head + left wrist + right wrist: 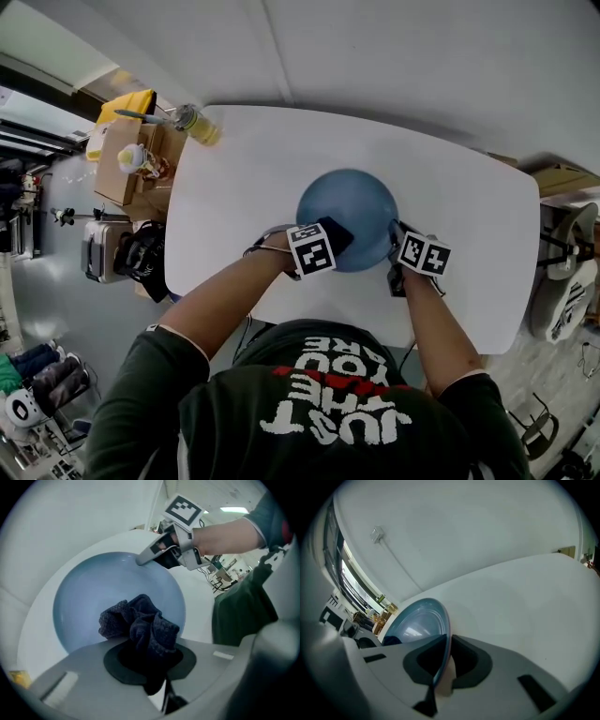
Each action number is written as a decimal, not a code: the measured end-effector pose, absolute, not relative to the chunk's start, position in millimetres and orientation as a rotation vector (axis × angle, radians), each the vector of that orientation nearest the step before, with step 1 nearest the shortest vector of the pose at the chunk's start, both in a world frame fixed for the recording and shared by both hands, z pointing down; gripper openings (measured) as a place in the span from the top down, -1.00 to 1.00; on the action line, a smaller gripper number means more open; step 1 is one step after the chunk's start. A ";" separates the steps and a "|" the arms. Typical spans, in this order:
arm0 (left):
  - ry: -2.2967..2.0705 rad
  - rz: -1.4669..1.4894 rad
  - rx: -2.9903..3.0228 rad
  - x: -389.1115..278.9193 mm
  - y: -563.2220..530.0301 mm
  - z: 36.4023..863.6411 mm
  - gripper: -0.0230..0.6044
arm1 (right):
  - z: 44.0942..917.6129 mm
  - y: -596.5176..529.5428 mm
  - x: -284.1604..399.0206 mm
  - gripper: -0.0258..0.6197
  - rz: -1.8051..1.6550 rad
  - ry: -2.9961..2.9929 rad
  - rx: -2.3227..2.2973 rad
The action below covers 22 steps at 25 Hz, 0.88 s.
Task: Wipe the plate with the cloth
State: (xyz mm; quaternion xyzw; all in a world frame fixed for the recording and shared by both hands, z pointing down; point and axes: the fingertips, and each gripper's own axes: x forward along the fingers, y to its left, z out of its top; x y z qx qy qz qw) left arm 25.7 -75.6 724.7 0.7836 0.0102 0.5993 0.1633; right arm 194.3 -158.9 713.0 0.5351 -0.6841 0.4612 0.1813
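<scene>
Wiping step in hand: my right gripper [442, 660] has its fingers closed on the rim of the blue plate [352, 202] on the tabletop [234, 187], my left gripper [149, 663] clamps the dark cloth [140, 623] over the plate's face; next, I judge, press down and sweep across

head view: high above, steeply down on tabletop [450, 206] | left gripper view: close over plate [93, 597] | right gripper view: low at plate rim, edge-on | shared: plate
</scene>
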 end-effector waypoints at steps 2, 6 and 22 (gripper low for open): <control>-0.044 1.698 2.214 17.9 -89.6 725.4 0.76 | 713.0 -158.5 193.5 0.83 1.297 -1.933 1.504; -0.182 1.691 2.199 7.8 -124.4 727.7 0.76 | 713.4 -156.6 191.4 0.83 1.268 -1.935 1.486; -0.419 1.719 2.381 81.2 -221.3 728.7 0.76 | 714.2 -154.1 189.1 0.82 1.260 -1.943 1.464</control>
